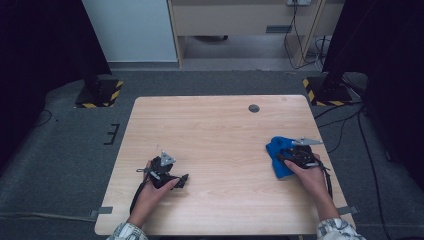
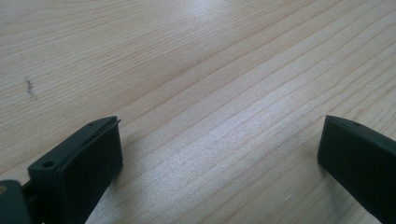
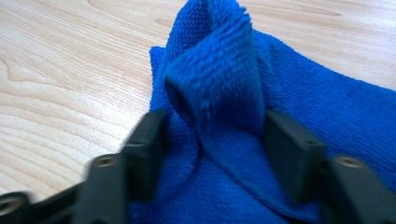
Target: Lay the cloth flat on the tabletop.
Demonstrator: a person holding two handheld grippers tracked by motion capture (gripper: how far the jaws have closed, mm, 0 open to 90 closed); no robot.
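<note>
Nearest, low at the table's near edge: two forearms enter the high view; the left hand [image 1: 152, 187] rests its left gripper [image 1: 184, 179] on the bare wooden table [image 1: 210, 130], left of centre; in the left gripper view its two black jaws stand wide apart with nothing but wood grain between them, so this claw is open and idle

Right side, a little farther in: the right hand [image 1: 310, 177] holds the right gripper [image 1: 285, 154] down on the blue cloth [image 1: 278, 150], which lies bunched near the table's right edge; in the right gripper view a raised fold of the cloth [image 3: 219, 70] stands up between the jaws, and both pads touch its flanks; the fold is pinched narrow at the pads, so I read this as a grip on the cloth, though how firm it is I cannot tell

Handling, judged: terry-type weave, soft, light, limp; it will sag and drape once lifted, not hold shape; not slippery, pile should bite on the pads; nothing fragile; best hold is a doubled ridge such as this one, taken deep enough that several layers sit between the pads; a single thin edge could slide out

Farthest: a dark round grommet [image 1: 254, 108] near the table's far edge; beyond, grey carpet and stand bases with yellow-black hazard tape [image 1: 116, 95]
</note>
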